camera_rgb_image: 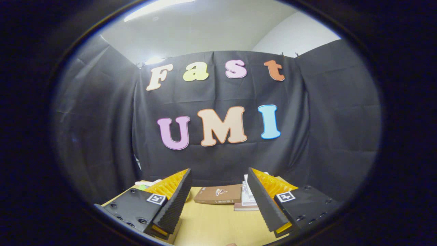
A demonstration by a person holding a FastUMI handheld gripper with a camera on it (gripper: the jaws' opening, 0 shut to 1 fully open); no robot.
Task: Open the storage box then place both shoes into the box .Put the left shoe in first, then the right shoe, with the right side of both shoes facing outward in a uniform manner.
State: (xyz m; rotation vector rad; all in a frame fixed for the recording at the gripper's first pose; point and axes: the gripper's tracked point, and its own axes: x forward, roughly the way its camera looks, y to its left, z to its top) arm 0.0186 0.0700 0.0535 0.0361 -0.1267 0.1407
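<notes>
Brown flat cardboard storage box (218,194) lay on the yellow table (218,222) beyond the gripper (218,200), whose fingers stood apart, holding nothing.

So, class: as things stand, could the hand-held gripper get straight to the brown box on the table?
Probably yes: the hand-held gripper is open, and bare table lies between its fingers and the brown box beyond.

My gripper (218,196) shows at the lower part of the frame: ribbed pads (175,205), black screwed mounts, each bearing a square black-and-white marker (156,199).
</notes>
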